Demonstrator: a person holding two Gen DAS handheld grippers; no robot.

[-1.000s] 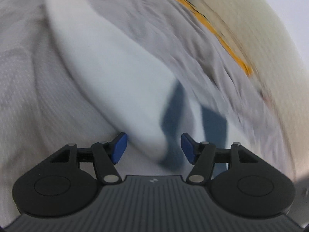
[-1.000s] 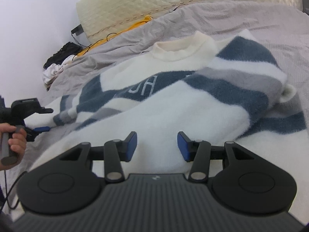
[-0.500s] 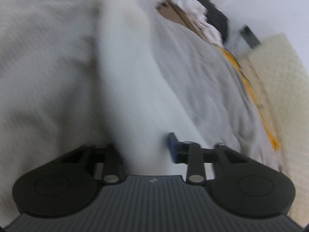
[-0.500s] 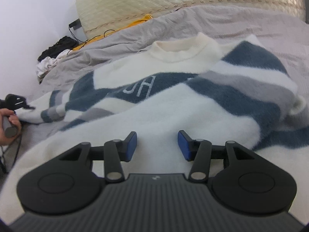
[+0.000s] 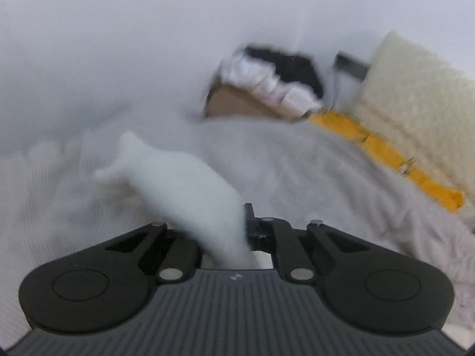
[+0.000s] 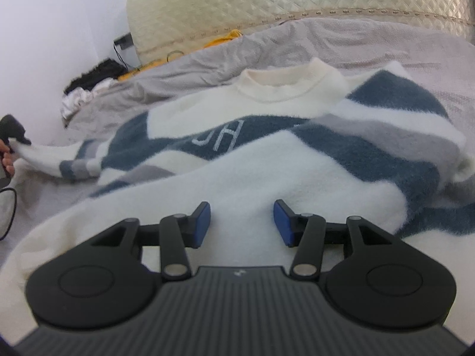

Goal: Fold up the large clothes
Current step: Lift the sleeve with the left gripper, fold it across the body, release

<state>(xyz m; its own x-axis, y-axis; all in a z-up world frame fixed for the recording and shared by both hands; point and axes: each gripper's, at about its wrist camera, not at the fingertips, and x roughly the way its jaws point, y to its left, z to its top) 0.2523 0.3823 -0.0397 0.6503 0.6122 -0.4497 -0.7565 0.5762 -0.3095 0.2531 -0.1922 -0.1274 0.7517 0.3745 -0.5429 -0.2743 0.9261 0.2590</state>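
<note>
My left hand-held gripper (image 5: 225,237) is clenched on the sweater's sleeve (image 5: 178,184), stretching it sideways to straighten it for folding. The sweater (image 6: 267,160) lies across the bed (image 6: 371,44); my right hand-held gripper (image 6: 242,221) hovers released above it.

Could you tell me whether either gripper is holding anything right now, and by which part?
The left gripper is shut on the sweater, pinching the white cuff end of its sleeve. The right gripper is open above the sweater's body, holding nothing.

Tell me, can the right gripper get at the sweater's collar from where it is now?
Probably yes: the right gripper is open and holds nothing, and the collar lies uncovered straight ahead, across the sweater.
</note>
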